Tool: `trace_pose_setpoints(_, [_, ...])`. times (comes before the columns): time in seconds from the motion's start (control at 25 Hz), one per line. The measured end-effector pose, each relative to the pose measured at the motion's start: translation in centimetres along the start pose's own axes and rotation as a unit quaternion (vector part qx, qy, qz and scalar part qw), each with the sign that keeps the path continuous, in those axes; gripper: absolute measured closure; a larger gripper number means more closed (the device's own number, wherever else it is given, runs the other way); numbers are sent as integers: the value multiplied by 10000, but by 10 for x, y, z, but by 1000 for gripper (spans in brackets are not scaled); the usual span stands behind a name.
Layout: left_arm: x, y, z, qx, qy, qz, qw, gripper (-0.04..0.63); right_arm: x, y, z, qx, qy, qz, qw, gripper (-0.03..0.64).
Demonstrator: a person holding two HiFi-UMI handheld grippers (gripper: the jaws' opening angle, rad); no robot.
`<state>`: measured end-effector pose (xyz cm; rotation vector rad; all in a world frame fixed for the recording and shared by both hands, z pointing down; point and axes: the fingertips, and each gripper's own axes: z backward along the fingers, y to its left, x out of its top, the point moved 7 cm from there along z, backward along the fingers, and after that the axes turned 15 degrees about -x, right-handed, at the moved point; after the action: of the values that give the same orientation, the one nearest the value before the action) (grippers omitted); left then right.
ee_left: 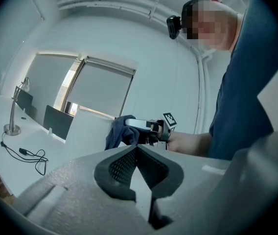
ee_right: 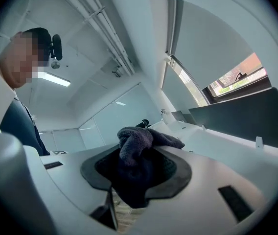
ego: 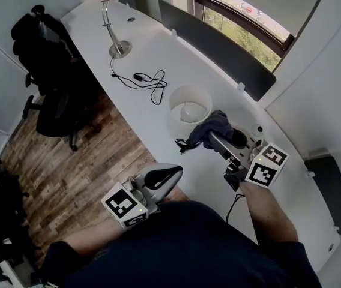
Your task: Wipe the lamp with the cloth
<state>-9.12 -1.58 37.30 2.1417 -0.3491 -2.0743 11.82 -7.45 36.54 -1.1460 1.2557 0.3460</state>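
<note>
The right gripper (ego: 217, 138) is clamped on a bunched dark blue cloth (ego: 214, 125), which sits against the near side of the white lampshade (ego: 190, 96) on the white desk (ego: 158, 47). The left gripper (ego: 172, 173) hangs low over the desk's edge, well apart from the lamp, with its jaws pressed together and nothing between them. A black cable (ego: 149, 83) and a silver desk lamp (ego: 115, 32) lie farther along the desk.
</note>
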Motion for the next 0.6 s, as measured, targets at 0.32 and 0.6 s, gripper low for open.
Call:
trace_pose_setpoints(0.32, [-2,1,1,106,99,43,9999,589,-26,-30,-1,-202,115,-364,9991,469])
trace_pose_setpoints(0.6, [-3,0,2,260,194,53,9995,589,-64,-63,-5,-495,537,-540,9959,469])
